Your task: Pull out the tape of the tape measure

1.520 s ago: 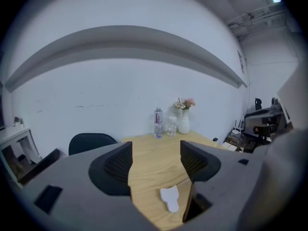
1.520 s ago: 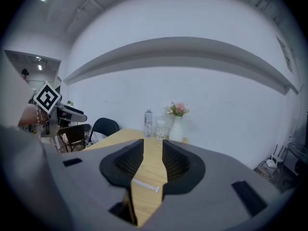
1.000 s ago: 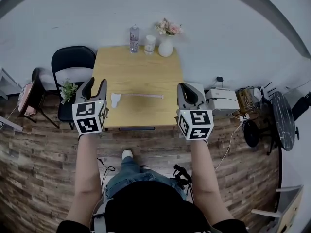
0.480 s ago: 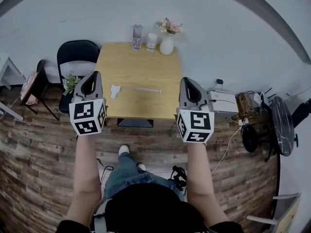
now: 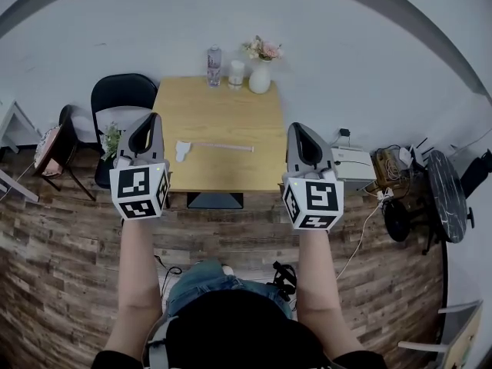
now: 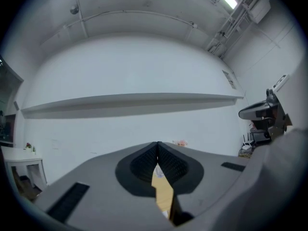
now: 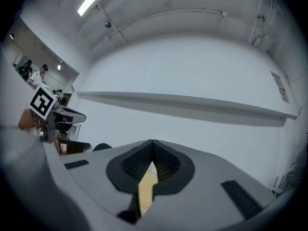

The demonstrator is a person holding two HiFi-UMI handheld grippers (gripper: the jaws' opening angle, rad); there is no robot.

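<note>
**Head view:** left gripper (image 5: 150, 118) and right gripper (image 5: 300, 127) hover over the near edge of the table (image 5: 223, 110), both empty. The tape measure (image 5: 182, 151) lies at the left gripper's 1 o'clock, its tape (image 5: 227, 147) drawn out toward 3 o'clock.

**Left gripper view:** jaws pressed together on nothing.

**Right gripper view:** likewise.

The pull looks complete. Any re-grip should pin the tape measure first, then draw the tape level.

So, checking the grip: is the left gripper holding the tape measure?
No, the tape measure lies on the table, apart from the shut, empty left gripper.
</note>
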